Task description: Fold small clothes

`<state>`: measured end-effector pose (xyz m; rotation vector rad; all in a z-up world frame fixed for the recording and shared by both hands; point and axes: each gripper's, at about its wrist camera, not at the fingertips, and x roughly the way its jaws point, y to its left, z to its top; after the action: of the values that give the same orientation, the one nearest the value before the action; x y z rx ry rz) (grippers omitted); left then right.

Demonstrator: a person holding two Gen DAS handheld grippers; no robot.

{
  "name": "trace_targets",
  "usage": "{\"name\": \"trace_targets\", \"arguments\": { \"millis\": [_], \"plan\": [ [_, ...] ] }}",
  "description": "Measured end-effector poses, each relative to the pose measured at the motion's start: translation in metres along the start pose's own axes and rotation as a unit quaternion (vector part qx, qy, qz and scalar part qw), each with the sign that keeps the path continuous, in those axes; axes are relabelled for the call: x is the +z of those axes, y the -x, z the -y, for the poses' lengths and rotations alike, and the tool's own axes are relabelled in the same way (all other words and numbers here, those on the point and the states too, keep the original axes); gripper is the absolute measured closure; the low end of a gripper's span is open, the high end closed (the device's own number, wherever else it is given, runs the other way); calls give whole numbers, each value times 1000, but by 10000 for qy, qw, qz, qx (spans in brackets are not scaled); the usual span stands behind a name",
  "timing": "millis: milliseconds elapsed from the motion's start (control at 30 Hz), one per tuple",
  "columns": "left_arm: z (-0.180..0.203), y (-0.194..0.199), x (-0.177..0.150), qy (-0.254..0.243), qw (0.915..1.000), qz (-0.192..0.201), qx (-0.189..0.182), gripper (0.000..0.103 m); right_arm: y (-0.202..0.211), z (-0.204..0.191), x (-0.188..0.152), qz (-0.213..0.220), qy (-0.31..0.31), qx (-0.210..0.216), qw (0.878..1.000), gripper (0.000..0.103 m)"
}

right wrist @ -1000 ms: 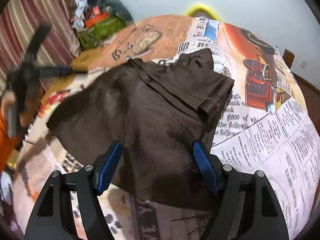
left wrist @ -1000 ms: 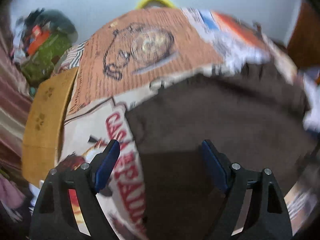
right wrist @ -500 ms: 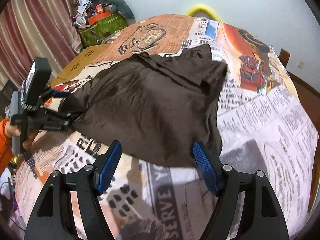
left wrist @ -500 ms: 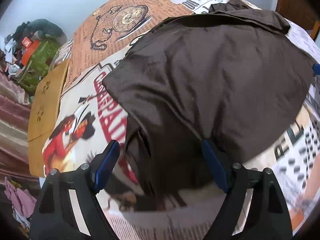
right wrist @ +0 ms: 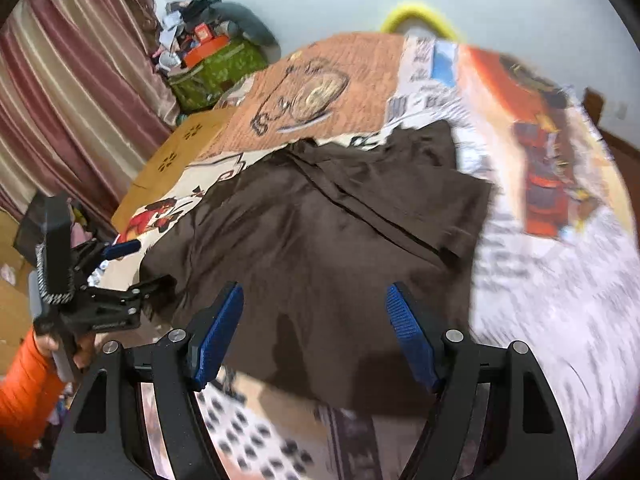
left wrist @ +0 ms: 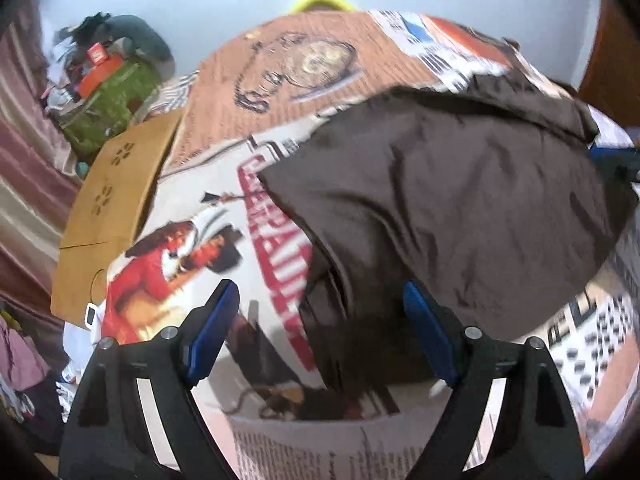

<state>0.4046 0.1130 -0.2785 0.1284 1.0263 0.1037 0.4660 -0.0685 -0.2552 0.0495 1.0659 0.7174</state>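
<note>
A dark brown garment (right wrist: 332, 248) lies spread on the newspaper-print tablecloth (right wrist: 532, 280); it also shows in the left wrist view (left wrist: 452, 208). My left gripper (left wrist: 324, 336) is open and empty, with the garment's near left corner between its blue fingertips. It also shows in the right wrist view (right wrist: 132, 264) at the garment's left corner. My right gripper (right wrist: 316, 336) is open and empty, over the garment's near hem. A blue bit of it shows in the left wrist view (left wrist: 612, 152) at the garment's far right edge.
A tan cardboard sheet (left wrist: 116, 204) lies along the table's left edge. A green bag with clutter (right wrist: 216, 68) stands beyond it by the striped curtain (right wrist: 68, 92). A yellow rim (right wrist: 420, 12) peeks over the far table edge.
Both grippers have moved: the left one pulled back and tilted up from the garment's corner, the right one came closer over the near hem. Both stay open.
</note>
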Motion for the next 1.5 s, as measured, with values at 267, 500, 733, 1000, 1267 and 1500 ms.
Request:
{"name": "trace_targets", "arguments": {
  "millis": [267,500,733,1000,1267,1500],
  "plan": [
    [-5,-31,-6,104,9991,-274,-305,17,-43,-1,43,-90,313,-470,9984,33],
    [-6,-33,-5,113,9991,-252,-330,17,-7,13,77,884,344,-1439,9850,33],
    [-29,-20,11,454,9981,-180,-375,17,38,3,40,948,433,-991,9896,29],
    [-57,-31,73,617,9980,128,-48,11,39,1,-40,472,651,-1088,9908,29],
    [-50,-112,112,640,9940,-742,-485,3,44,23,-69,487,195,-1156,9919,29],
    [-61,-149,105,1428,9763,-962,-1308,32,39,32,-71,419,50,-1113,9929,29]
  ]
}}
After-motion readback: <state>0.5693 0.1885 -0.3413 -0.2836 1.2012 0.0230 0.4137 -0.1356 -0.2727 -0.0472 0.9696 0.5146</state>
